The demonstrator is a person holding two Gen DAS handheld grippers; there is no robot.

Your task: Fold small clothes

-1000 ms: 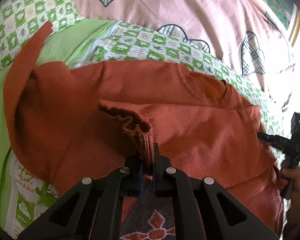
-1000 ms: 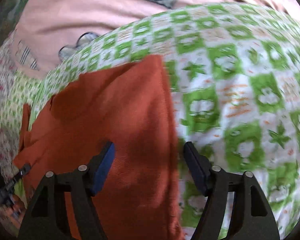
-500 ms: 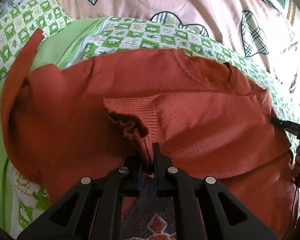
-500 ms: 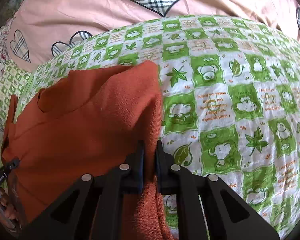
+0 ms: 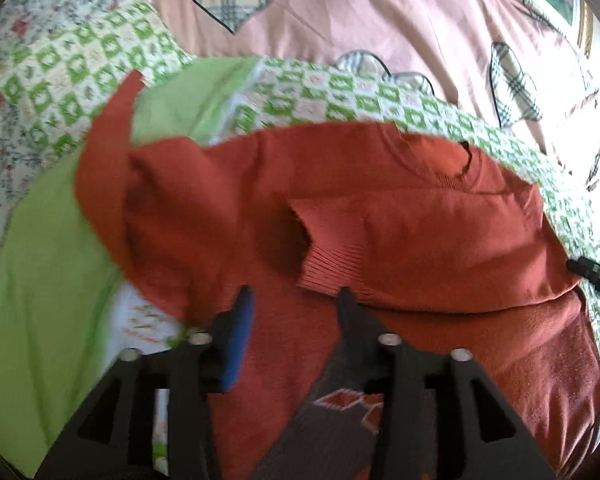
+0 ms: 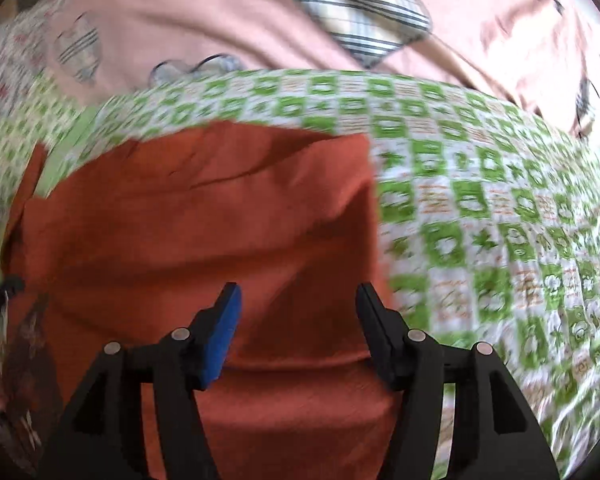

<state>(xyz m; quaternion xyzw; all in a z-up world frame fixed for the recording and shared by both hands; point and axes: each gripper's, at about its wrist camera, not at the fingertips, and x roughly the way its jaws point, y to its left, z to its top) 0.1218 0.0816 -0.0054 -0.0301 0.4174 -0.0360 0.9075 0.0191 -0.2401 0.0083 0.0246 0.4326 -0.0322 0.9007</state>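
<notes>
So the pink heart-print blanket (image 5: 380, 20) is sitting behind a green checked sheet (image 6: 480, 208), and the orange sweater (image 5: 420, 232) is lying on that sheet, sleeve folded across. Left gripper (image 5: 294, 300) and right gripper (image 6: 298, 298) fingers have just been opening, nothing gripped, sweater lying underneath.

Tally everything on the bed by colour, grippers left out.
Rust orange: 1, the sweater
Green and white check: 1, the quilt
Pink with plaid hearts: 1, the cover
Floral white: 1, the sheet
Total: 4
</notes>
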